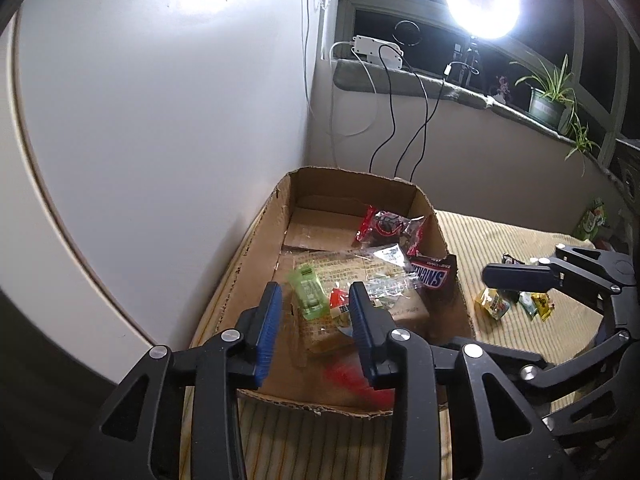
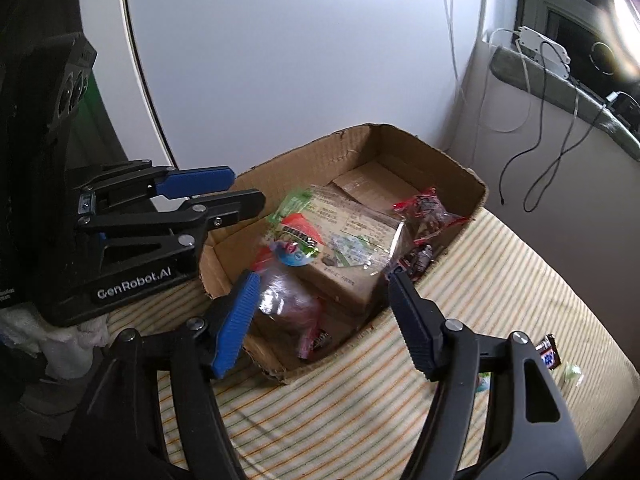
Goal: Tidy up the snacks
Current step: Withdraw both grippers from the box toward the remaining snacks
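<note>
An open cardboard box (image 1: 424, 200) (image 2: 472, 178) stands on a striped cloth against the white wall. It holds a brown carton, a green packet (image 1: 309, 293) (image 2: 294, 202), a red packet (image 1: 386, 224) (image 2: 428, 210), a Snickers bar (image 1: 432, 274) and a clear pink bag (image 2: 288, 300). My left gripper (image 1: 316, 304) (image 2: 240, 188) is open and empty above the box's near-left part. My right gripper (image 2: 320, 292) (image 1: 516, 276) is open and empty over the box's near wall.
Loose snacks (image 1: 516, 302) lie on the striped cloth (image 1: 500, 240) right of the box; a Snickers bar (image 2: 549, 352) and a small green candy (image 2: 573, 374) show there too. A windowsill (image 1: 440, 84) with cables, a ring light and a plant is behind. A speaker (image 2: 72, 80) stands at left.
</note>
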The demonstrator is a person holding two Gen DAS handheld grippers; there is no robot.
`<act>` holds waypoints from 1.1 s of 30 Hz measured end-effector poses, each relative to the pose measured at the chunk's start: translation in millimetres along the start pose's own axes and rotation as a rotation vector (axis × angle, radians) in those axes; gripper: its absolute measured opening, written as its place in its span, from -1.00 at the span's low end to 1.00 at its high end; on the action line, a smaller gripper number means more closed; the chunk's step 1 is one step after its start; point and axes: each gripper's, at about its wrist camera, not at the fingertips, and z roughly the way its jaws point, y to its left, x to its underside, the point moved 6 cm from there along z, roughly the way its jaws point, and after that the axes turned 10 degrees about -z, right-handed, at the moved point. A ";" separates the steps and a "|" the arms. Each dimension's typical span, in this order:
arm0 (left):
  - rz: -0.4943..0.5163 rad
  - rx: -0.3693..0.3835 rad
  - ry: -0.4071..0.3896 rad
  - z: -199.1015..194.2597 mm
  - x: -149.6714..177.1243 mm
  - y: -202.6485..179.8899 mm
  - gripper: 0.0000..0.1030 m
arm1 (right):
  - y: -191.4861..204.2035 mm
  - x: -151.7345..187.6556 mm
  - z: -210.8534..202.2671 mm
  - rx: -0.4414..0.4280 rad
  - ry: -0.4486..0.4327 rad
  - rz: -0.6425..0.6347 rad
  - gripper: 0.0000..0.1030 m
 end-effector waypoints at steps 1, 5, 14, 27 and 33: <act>-0.004 0.004 -0.004 -3.7 -0.5 -1.0 -0.35 | -2.0 1.4 -6.5 0.010 -0.004 0.007 0.36; 0.002 0.036 -0.041 -31.1 -2.5 -16.3 -0.35 | -10.7 6.0 -36.4 0.045 -0.027 0.037 0.36; 0.055 0.140 -0.114 -105.5 6.0 -71.7 -0.22 | -21.4 26.3 -141.2 0.148 -0.124 0.125 0.36; 0.110 0.240 -0.127 -163.7 32.3 -121.5 -0.02 | -20.7 61.2 -235.6 0.224 -0.237 0.183 0.71; 0.108 0.256 -0.042 -132.5 52.8 -131.4 -0.02 | -46.0 88.5 -219.9 0.233 -0.200 0.242 0.71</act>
